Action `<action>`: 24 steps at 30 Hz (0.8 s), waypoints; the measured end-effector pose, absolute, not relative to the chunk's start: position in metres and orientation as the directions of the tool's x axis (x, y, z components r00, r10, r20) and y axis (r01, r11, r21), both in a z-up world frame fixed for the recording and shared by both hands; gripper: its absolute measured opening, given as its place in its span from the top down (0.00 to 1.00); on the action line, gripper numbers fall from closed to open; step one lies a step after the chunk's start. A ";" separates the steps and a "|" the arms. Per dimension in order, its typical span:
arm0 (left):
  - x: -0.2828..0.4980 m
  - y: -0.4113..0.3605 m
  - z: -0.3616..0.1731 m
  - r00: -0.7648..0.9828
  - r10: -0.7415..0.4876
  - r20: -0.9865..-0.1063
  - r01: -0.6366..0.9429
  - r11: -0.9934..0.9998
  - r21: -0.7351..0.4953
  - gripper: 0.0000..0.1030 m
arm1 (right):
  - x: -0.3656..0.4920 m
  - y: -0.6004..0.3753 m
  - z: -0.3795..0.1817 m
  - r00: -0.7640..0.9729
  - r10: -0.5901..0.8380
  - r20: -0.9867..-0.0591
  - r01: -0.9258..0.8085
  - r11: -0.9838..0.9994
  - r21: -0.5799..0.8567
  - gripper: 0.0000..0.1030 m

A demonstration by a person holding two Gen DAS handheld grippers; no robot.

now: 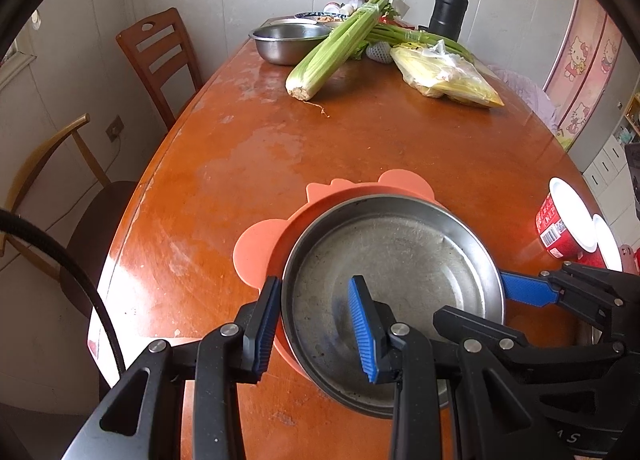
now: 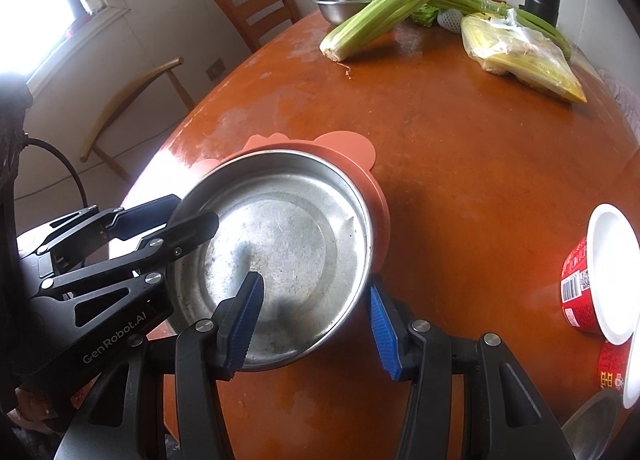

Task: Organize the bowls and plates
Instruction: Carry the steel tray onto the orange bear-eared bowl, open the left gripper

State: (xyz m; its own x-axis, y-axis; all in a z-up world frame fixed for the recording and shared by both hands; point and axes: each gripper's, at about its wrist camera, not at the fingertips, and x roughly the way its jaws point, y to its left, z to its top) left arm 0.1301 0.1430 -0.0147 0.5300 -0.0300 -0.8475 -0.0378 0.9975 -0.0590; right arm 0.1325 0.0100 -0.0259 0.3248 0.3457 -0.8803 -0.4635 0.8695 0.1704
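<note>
A steel plate (image 1: 400, 260) (image 2: 288, 244) rests tilted in an orange silicone plate with ear-shaped tabs (image 1: 260, 248) (image 2: 352, 148) on the brown table. My left gripper (image 1: 316, 324) is open, one finger outside the steel plate's left rim and one inside it. My right gripper (image 2: 316, 320) is open too, straddling the plate's right rim; in the left wrist view it (image 1: 532, 292) comes in from the right. Neither gripper clamps the rim.
Two red instant-noodle cups (image 2: 592, 280) (image 1: 560, 224) lie at the right edge. At the far end are a steel bowl (image 1: 288, 40), celery (image 1: 336, 48), bagged corn (image 1: 448, 76) and a black flask (image 1: 448, 8). Chairs (image 1: 160, 56) stand left of the table.
</note>
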 end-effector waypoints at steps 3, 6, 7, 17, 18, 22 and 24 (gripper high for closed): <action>0.132 0.143 -0.016 0.528 -0.029 -0.849 -0.040 0.998 -0.058 0.67 | 0.136 0.012 -0.028 0.327 0.342 -0.881 -0.465 0.870 0.165 0.48; 0.136 0.143 -0.018 0.524 -0.026 -0.851 -0.042 0.997 -0.057 0.67 | 0.139 0.013 -0.028 0.335 0.338 -0.879 -0.467 0.870 0.157 0.48; 0.137 0.143 -0.019 0.523 -0.026 -0.852 -0.042 0.998 -0.056 0.67 | 0.139 0.013 -0.028 0.337 0.337 -0.879 -0.467 0.871 0.155 0.48; 0.138 0.146 -0.023 0.519 -0.029 -0.854 -0.043 0.997 -0.060 0.67 | 0.142 0.019 -0.030 0.370 0.309 -0.876 -0.477 0.873 0.106 0.48; 0.138 0.146 -0.023 0.518 -0.030 -0.855 -0.043 0.997 -0.062 0.67 | 0.143 0.019 -0.031 0.375 0.308 -0.875 -0.477 0.873 0.103 0.48; 0.138 0.145 -0.023 0.519 -0.031 -0.854 -0.042 0.997 -0.062 0.67 | 0.143 0.019 -0.031 0.384 0.304 -0.872 -0.479 0.873 0.093 0.48; 0.138 0.145 -0.022 0.523 -0.030 -0.852 -0.039 0.998 -0.059 0.67 | 0.144 0.019 -0.031 0.385 0.305 -0.871 -0.478 0.873 0.094 0.48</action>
